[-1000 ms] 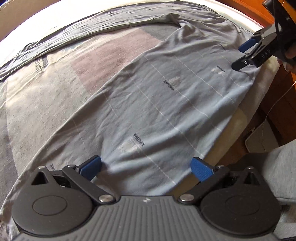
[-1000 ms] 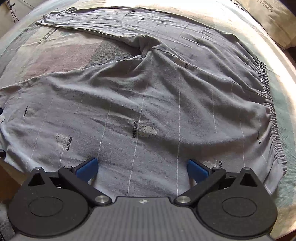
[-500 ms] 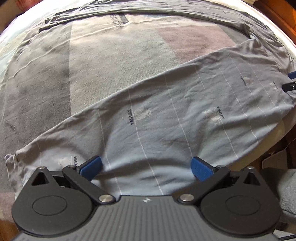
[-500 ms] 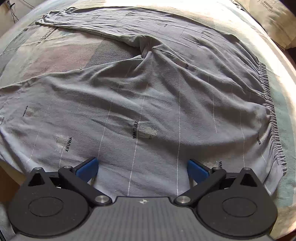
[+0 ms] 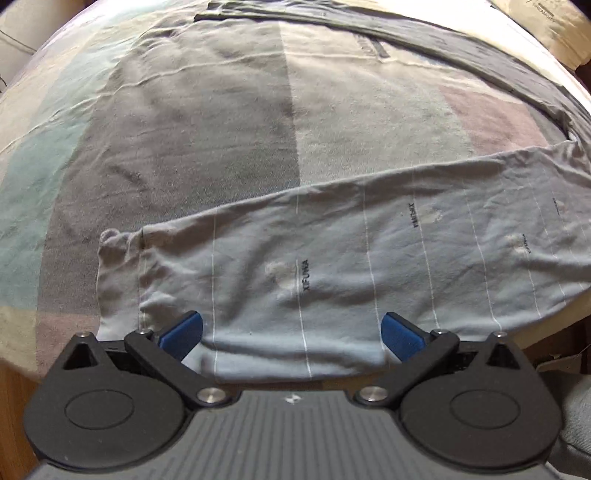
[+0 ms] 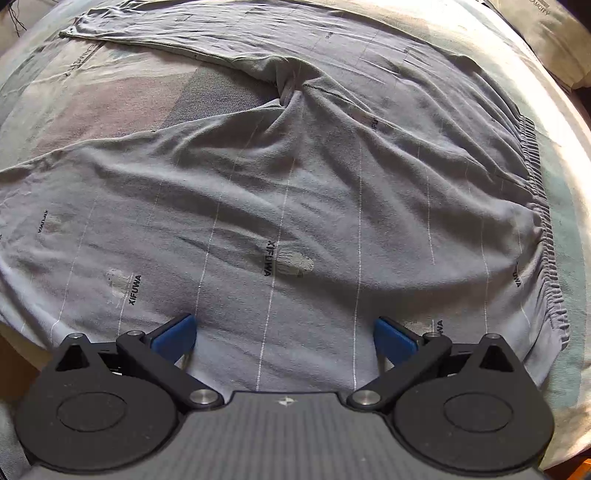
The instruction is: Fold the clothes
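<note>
Bedspread (image 5: 207, 122) first: big cotton cover in faded grey, teal, cream and dusty-pink blocks, filling the view ahead of both claws, wrinkled, with a cream pillow (image 6: 550, 33) at the far right corner. Spread flat on it lie the grey-blue soft knit trousers (image 6: 295, 206) with thin white pinstripes, small black XIFUWA prints and pale worn patches. Seen from the right wrist, the seat and upper part sit straight ahead of the claw, the gathered elastic waistband (image 6: 543, 229) runs down the right side, the crotch bunches far ahead at centre, one leg (image 6: 177, 37) stretches off to the far left along the top, and the other runs left just ahead of the fingers. Seen from the left wrist, that nearer leg (image 5: 369, 258) lies crosswise right in front of the claw, its hemmed cuff (image 5: 118, 266) ahead and to the left, slightly curled at the corner, with the lower edge of the leg draping over the mattress edge between the fingers. Left gripper (image 5: 291, 334): black linkage arms, blue pads spread wide, nothing pinched, cloth just under and between them. Right gripper (image 6: 284, 338): same build, blue pads also wide apart, empty, low over the seat fabric; contact cannot be told. Grey sleeve (image 5: 576, 410) at the left view's lower right edge.
</note>
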A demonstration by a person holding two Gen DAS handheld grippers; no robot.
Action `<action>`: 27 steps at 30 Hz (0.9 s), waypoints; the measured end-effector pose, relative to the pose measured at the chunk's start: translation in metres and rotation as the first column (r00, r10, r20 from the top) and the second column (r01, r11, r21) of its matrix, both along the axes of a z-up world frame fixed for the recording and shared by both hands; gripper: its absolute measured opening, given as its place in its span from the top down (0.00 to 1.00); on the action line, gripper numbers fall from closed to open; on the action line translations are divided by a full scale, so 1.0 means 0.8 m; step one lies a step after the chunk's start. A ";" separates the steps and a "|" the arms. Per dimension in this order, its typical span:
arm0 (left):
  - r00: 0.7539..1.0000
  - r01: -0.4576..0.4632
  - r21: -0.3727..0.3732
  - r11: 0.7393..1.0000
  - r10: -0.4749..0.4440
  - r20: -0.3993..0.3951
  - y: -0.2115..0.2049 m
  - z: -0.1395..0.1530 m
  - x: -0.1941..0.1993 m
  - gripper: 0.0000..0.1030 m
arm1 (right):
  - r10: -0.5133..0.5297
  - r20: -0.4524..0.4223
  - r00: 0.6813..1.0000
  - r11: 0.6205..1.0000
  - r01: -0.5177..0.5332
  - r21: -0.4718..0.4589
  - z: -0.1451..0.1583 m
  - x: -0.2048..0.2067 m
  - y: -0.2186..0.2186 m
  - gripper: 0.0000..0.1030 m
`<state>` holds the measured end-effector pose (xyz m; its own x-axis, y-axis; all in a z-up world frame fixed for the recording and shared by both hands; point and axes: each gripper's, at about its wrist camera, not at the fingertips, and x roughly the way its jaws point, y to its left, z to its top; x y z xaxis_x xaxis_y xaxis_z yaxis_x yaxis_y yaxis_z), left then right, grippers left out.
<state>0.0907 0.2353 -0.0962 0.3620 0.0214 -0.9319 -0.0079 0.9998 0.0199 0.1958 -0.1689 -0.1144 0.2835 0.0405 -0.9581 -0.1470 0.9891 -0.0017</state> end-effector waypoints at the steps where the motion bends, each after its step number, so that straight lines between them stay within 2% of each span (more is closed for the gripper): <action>1: 1.000 0.012 -0.003 1.000 -0.012 0.026 0.002 0.003 0.002 0.01 | -0.003 0.002 1.000 1.000 0.003 -0.001 0.000 0.000 0.000 0.00; 4: 0.998 -0.048 -0.006 0.999 0.048 -0.029 0.027 -0.018 0.002 0.00 | -0.014 0.008 1.000 1.000 0.014 -0.004 0.000 -0.002 0.001 0.00; 7: 0.994 -0.104 -0.026 0.994 0.104 -0.029 0.048 -0.013 -0.012 0.01 | -0.021 -0.008 1.000 1.000 0.020 -0.010 0.000 0.002 0.002 0.00; 8: 0.995 -0.096 -0.003 0.995 0.096 -0.030 0.045 -0.006 -0.010 0.01 | -0.021 -0.016 1.000 1.000 0.021 -0.010 0.000 0.004 0.003 0.00; 11: 0.998 -0.043 -0.007 0.999 0.043 0.047 0.037 0.015 0.001 0.01 | -0.022 -0.023 1.000 1.000 0.022 -0.009 -0.001 0.007 0.002 0.00; 13: 0.997 -0.002 -0.007 1.000 0.002 0.074 0.036 0.010 0.018 0.01 | -0.026 -0.019 0.999 1.000 0.026 -0.013 -0.001 0.006 0.003 0.00; 17: 0.997 -0.033 0.025 0.999 0.031 0.071 0.056 -0.013 0.033 0.00 | -0.033 -0.017 0.999 0.999 0.033 -0.015 -0.001 0.005 0.003 0.00; 20: 0.993 -0.091 0.003 0.996 0.091 0.077 0.080 -0.012 0.025 0.00 | -0.039 -0.016 0.999 0.999 0.038 -0.016 -0.001 0.005 0.003 0.00; 23: 0.992 -0.121 0.042 0.992 0.119 0.044 0.087 -0.004 0.024 0.01 | -0.044 -0.015 0.999 0.999 0.044 -0.017 0.000 0.004 0.003 0.00; 26: 0.994 -0.082 0.033 0.996 0.079 0.081 0.078 0.009 0.031 0.01 | -0.049 -0.014 0.999 0.999 0.049 -0.019 0.000 0.003 0.003 0.00; 27: 0.995 -0.046 0.053 0.998 0.041 0.094 0.067 0.011 0.034 0.01 | -0.052 -0.012 0.999 0.998 0.052 -0.019 0.000 0.002 0.003 0.00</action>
